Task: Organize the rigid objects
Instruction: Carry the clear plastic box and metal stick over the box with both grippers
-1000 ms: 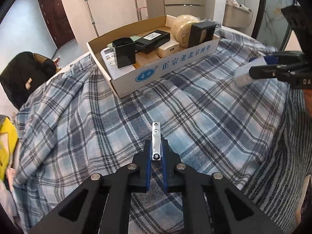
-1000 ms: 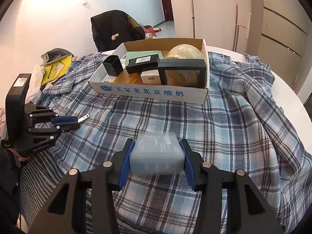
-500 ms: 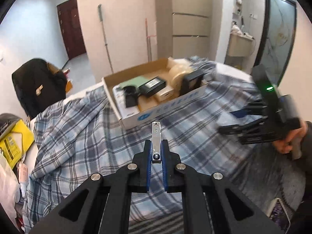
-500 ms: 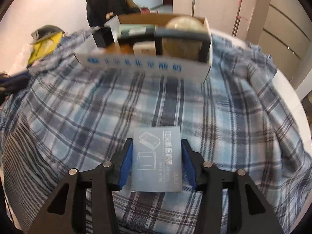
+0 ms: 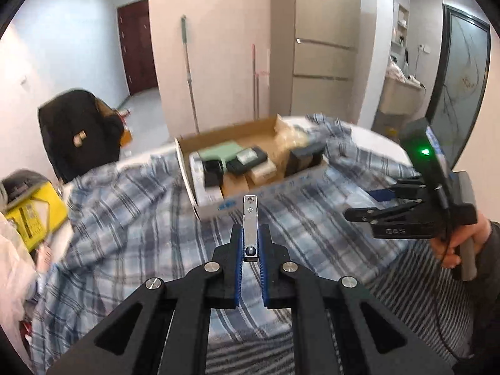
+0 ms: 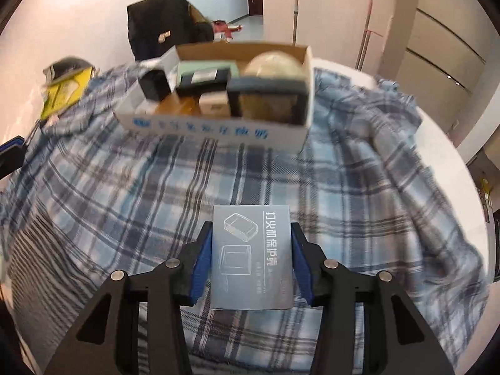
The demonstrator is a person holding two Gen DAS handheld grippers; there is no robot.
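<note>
The left tongs (image 5: 251, 251) are pinching a flat, shiny metal clip (image 5: 251, 218) between ribbed blue pads (image 5: 239, 261), its drilled tip sticking out over the soft plaid cloth (image 5: 131, 218). The right tongs (image 6: 251, 257) are clamping a small rectangular grey-blue box (image 6: 251, 259), matte with white line drawings, by its two long sides. Beyond both, an open cardboard carton (image 6: 215, 129) is sitting on the cloth-covered surface (image 6: 437, 143), packed with dark boxy items and a pale rounded lump. Compared with a second ago, the left view is taking in more of the room, and the small box is now showing its printed face instead of a blurred end.
</note>
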